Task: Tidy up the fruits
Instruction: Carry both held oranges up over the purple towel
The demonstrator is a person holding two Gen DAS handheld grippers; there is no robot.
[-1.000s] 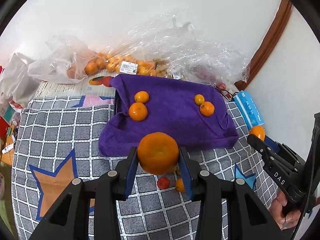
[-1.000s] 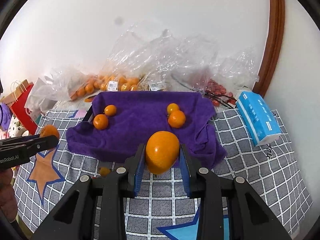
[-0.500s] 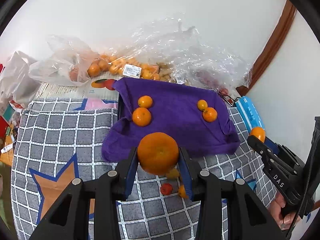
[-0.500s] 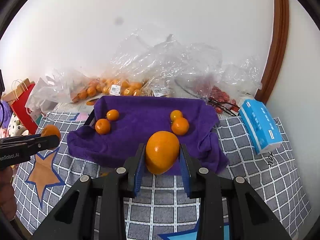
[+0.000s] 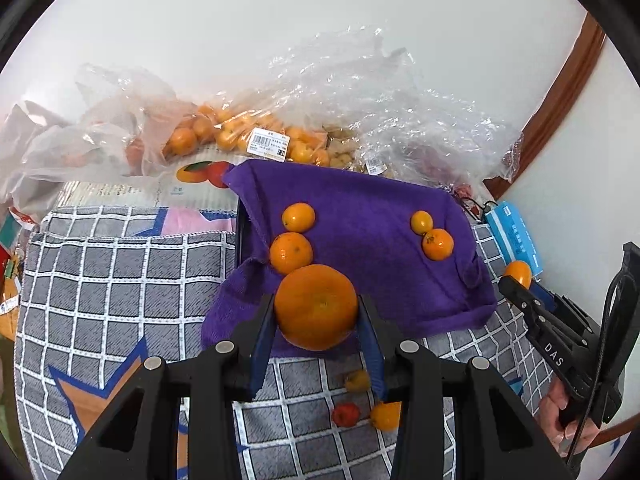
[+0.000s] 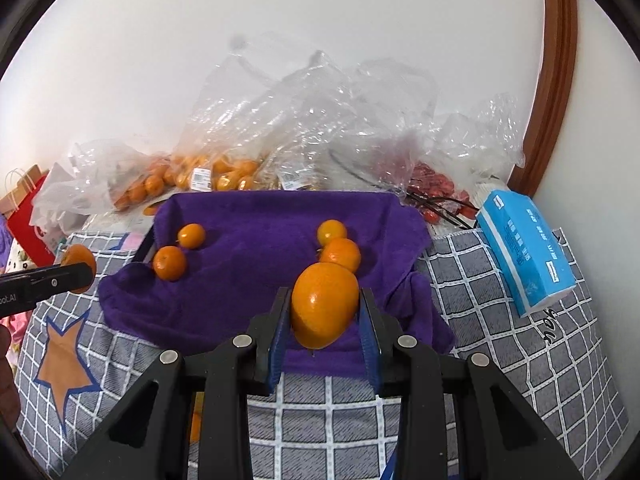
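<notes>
Fingers [image 5: 262,332] of the left gripper [image 5: 316,320] are clamped on a round orange [image 5: 316,306]; blue pads are pressed against both its sides. The orange is held over the near edge of a purple towel [image 5: 360,280], just in front of a smaller mandarin [image 5: 291,253] lying on the towel's left part.

The right gripper [image 6: 325,316] is likewise closed on a smooth, slightly oval orange fruit [image 6: 324,304], held above the near edge of the towel [image 6: 260,280], just in front of two fruits [image 6: 339,254] on its right part.

Four small fruits are seen on the towel in two pairs: one pair left [image 6: 170,263], one pair right. In each pair the two fruits are touching or nearly so.

The towel is draped over a dark tray [image 5: 240,232], of which only the left rim is visible. The tray sits on a grey checked cloth [image 5: 120,272] with star patterns.

Three small fruits [image 5: 358,381], two orange and one red, are noted on the checked cloth below the left gripper.

Clear plastic bags [image 6: 312,120] are piled behind the towel along the wall; bagged oranges [image 5: 208,132] are visible at left. A blue tissue pack [image 6: 524,256] lies right of the towel.
</notes>
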